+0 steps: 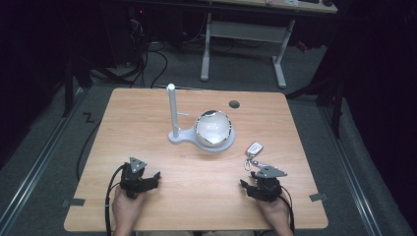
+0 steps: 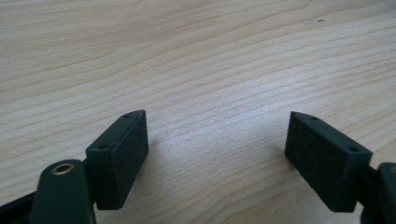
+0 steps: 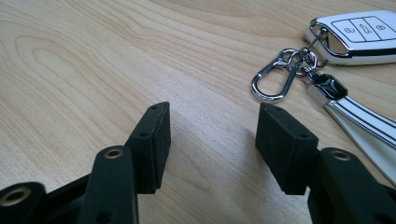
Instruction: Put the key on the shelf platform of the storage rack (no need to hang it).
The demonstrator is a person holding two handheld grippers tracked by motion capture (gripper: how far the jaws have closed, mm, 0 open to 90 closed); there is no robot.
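Two grippers: we hold the left gripper [image 1: 147, 178] and the right gripper [image 1: 252, 186] low over the wooden table [image 1: 147, 113], both with jaws apart and nothing between them.
Key place: the car key [image 1: 254, 148] lies flat on the table, just ahead of our right gripper.
Key parts: a white fob [image 3: 359, 35] with buttons, a shiny clip [image 3: 275, 79] and a strap [image 3: 359, 119] hang together.
How it feels: we think it is light and hard; the smooth fob may slip, and the clip and strap will dangle.
Where to grab: we would pinch the fob by its two long sides.
Table: smooth, flat wood; a white stand with a post [image 1: 173, 110] and a shiny bowl [image 1: 213, 128] sit in the middle.
Room: dark, with grey floor, cables and another desk [image 1: 246, 29] behind.
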